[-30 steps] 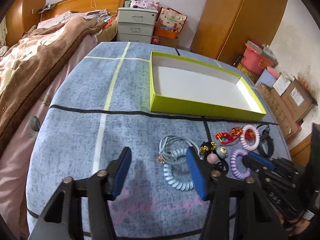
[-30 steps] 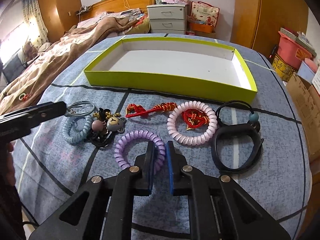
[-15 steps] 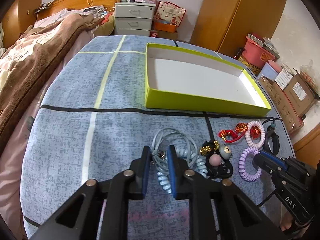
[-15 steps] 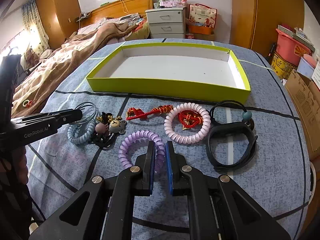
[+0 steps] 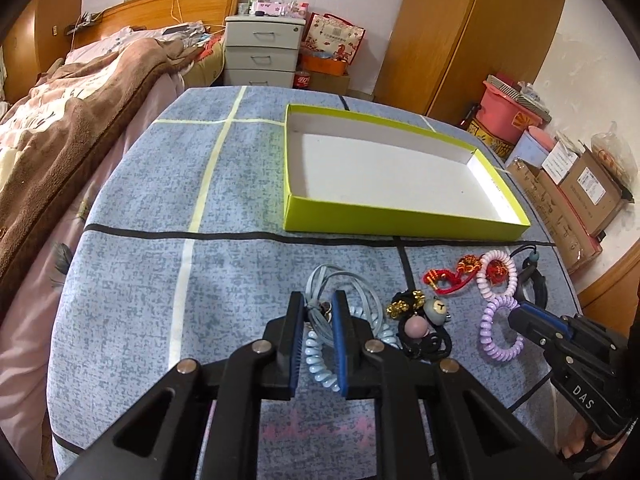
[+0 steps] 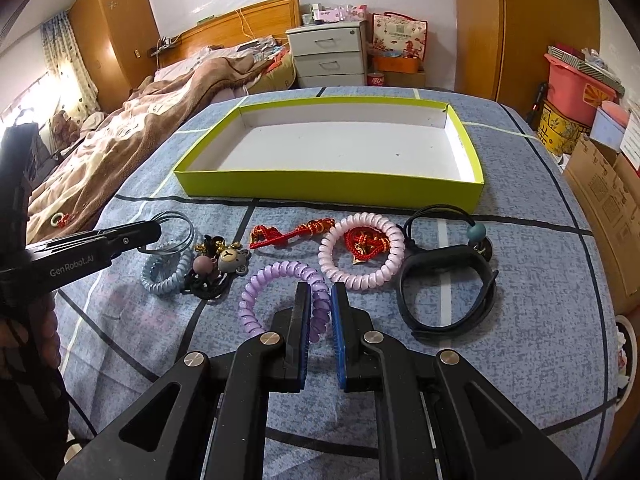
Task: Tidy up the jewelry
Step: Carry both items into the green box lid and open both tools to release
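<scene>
Left tongs (image 5: 317, 312) pinching down on grey-blue cord loops (image 5: 340, 280), with pale blue coil tie (image 5: 320, 364) running between the blades underneath; unclear whether coil is gripped too. Right tongs (image 6: 320, 300) nearly closed, clamping the near arc of purple coil tie (image 6: 280, 276), piece resting flat on tabletop (image 6: 520, 264). Neither item lifted yet, judging from both wrist views.

Moving outward: bear-charm black hair tie (image 6: 230, 260) lying just beside blue coil, touching it. Red knotted cord (image 6: 288, 234) beyond purple coil. Pink coil tie (image 6: 362, 250) ringing a second red-gold charm (image 6: 366, 242). Black band (image 6: 448, 284) sitting to the right, thin black elastic with teal bead (image 6: 476, 232) touching its far side.

Green tray (image 6: 332, 188) standing past the whole row, white floor bare, holding nothing.

Progress reading: barely starting. Zero pieces moved into tray; every piece remaining on tabletop. Two grabs in hand, probably heading for tray next. Tangling risk at blue coil, cord loops and bear tie overlapping.
</scene>
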A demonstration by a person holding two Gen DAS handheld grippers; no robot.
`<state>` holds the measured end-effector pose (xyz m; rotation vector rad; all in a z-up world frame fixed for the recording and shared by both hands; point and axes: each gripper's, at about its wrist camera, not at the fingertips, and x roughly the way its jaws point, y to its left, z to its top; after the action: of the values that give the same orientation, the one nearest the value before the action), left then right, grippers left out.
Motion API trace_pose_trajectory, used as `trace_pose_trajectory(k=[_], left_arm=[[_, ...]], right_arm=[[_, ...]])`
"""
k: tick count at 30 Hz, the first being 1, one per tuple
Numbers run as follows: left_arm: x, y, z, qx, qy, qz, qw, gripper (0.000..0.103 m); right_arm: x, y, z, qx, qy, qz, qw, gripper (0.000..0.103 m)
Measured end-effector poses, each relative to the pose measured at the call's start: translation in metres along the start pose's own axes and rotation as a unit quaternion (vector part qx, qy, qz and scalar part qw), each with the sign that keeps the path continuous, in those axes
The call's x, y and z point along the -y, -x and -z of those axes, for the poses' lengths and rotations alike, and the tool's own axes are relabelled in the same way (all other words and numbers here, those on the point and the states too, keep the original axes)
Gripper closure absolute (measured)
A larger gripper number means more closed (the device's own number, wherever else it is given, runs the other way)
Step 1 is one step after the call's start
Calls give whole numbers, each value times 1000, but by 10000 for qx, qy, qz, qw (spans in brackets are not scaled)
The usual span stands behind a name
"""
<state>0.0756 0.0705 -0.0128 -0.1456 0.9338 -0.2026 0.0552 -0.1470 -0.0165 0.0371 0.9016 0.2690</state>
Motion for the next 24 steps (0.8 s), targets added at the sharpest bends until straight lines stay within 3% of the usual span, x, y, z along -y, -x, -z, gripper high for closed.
trace_pose_trajectory(k=[11,24], left_arm=[[16,26,-24,426,-226,237,9986,89],[20,-7,-89,532,-282,451,9972,89]], right_arm=[[7,18,-21,292,-65,-24,9995,92],[55,-1,-96,389,-230,298,9985,92]])
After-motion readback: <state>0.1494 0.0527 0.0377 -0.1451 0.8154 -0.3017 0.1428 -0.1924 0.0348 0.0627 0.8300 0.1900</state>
